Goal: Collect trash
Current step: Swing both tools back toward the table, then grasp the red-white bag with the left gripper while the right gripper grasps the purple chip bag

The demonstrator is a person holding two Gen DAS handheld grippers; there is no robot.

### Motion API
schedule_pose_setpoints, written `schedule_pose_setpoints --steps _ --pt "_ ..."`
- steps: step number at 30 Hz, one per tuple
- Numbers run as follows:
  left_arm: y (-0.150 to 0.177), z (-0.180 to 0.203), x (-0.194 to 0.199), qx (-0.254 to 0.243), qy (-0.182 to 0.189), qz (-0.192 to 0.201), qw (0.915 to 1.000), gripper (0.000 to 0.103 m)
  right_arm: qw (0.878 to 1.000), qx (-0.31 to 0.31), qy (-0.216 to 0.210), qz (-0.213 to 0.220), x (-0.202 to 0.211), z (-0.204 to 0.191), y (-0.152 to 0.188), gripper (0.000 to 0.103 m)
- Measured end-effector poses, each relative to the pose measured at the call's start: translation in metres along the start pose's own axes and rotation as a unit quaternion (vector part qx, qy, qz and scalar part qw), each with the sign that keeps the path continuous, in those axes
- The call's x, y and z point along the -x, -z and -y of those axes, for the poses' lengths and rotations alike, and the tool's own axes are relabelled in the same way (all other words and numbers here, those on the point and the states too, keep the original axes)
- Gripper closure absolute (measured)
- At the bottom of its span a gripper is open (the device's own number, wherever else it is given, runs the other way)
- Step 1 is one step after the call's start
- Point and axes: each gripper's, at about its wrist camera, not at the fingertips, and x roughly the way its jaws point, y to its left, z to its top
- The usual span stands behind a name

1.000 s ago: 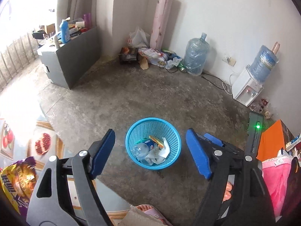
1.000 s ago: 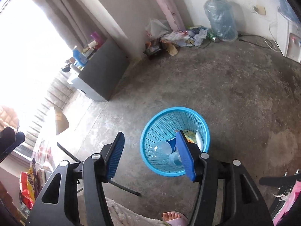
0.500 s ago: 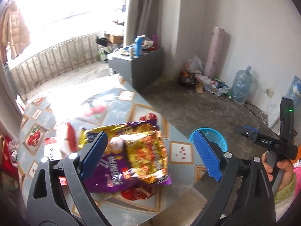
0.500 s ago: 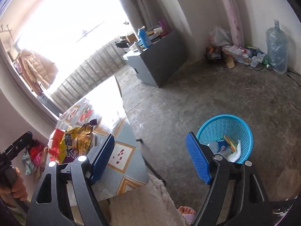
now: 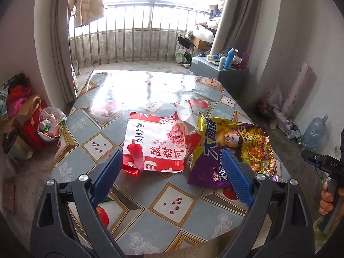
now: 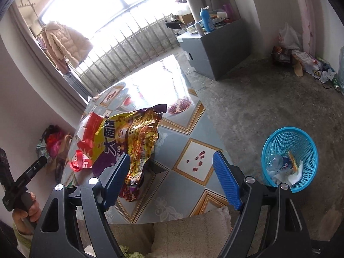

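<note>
A red and white snack bag lies flat on the patterned table, with a purple and yellow snack bag to its right and a crumpled red wrapper at its near left corner. My left gripper is open and empty, hovering just short of the bags. In the right wrist view the purple bag stands crumpled by my open, empty right gripper. A blue trash basket holding a bottle and paper stands on the floor to the right of the table.
A grey cabinet with bottles on it stands past the table. A water jug and clutter lie along the right wall. Bags sit on the floor left of the table. Balcony railing is behind.
Both grippers have swung away from the blue basket on the floor and up toward the table. The snack bags now lie in front of the left gripper. Both stay open.
</note>
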Motion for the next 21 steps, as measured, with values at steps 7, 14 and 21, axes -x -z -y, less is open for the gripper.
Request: schedule_pose_setpoints --steps 7,14,21 --pt "0.010 -0.001 -0.017 -0.001 0.048 0.006 0.9988 0.015 0.999 -0.005 -0.018 -0.033 -0.031 -0.017 0.001 0.026" --pt "0.003 0.016 -0.054 -0.012 0.094 -0.002 0.9955 0.023 0.996 -0.030 -0.056 -0.063 -0.059 -0.018 0.001 0.026" --pt "-0.006 0.026 -0.096 -0.012 0.090 -0.024 0.9956 0.041 0.991 -0.054 -0.085 -0.088 -0.081 -0.012 -0.002 0.032"
